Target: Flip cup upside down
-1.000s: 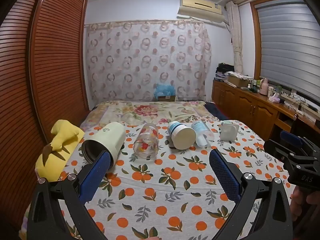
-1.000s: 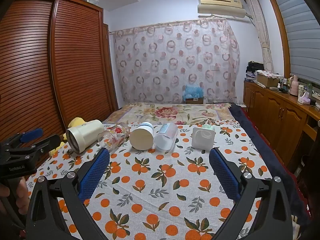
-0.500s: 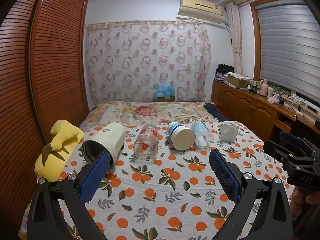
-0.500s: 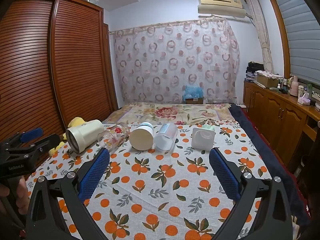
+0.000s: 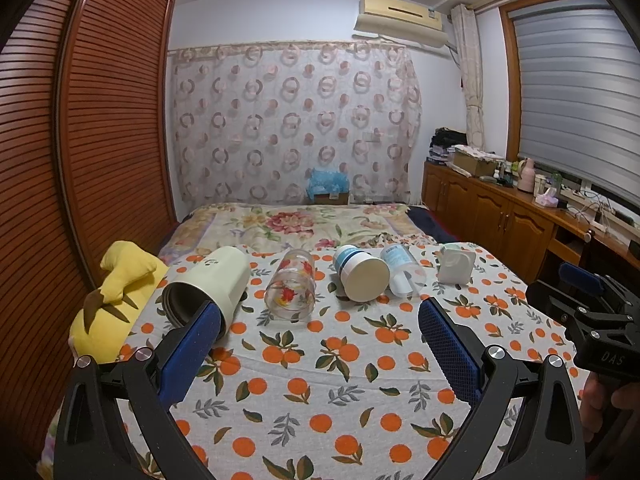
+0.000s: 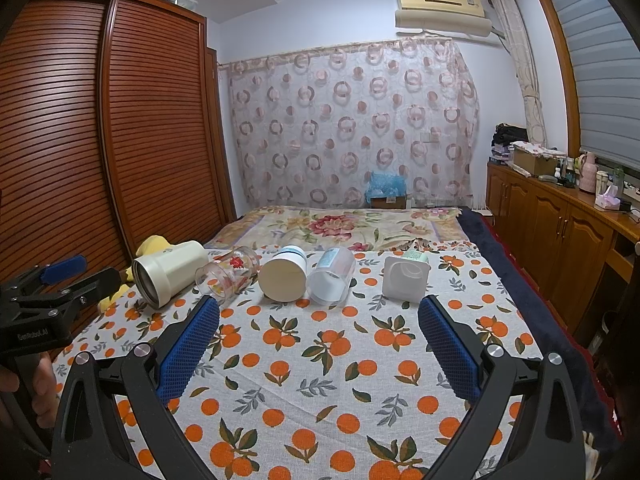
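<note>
Five cups lie on their sides in a row across the bed, on the orange-print cloth (image 5: 320,380), all well ahead of me. From my left: a cream tumbler (image 5: 208,286), mouth towards me; a glass (image 5: 291,286) with red flowers; a white cup (image 5: 362,272) with a blue band, base towards me; a clear cup (image 5: 402,270) touching it; and a square white cup (image 5: 456,265) a little apart.

My left hand-held gripper (image 5: 320,344) is spread wide and holds nothing; the right hand-held gripper (image 6: 318,344) is likewise wide and empty. Neither touches a cup.

I cannot tell which cup is meant first. The tumbler, nearest my left fingers, looks stiff and probably the heaviest; I would take it across the middle of its body, so it can be swung mouth-down. The glass is likely slick and breakable, so it wants a firm grip at mid-height, not at the rim. The plastic cups look light and may squash or roll on the soft bedding.
</note>
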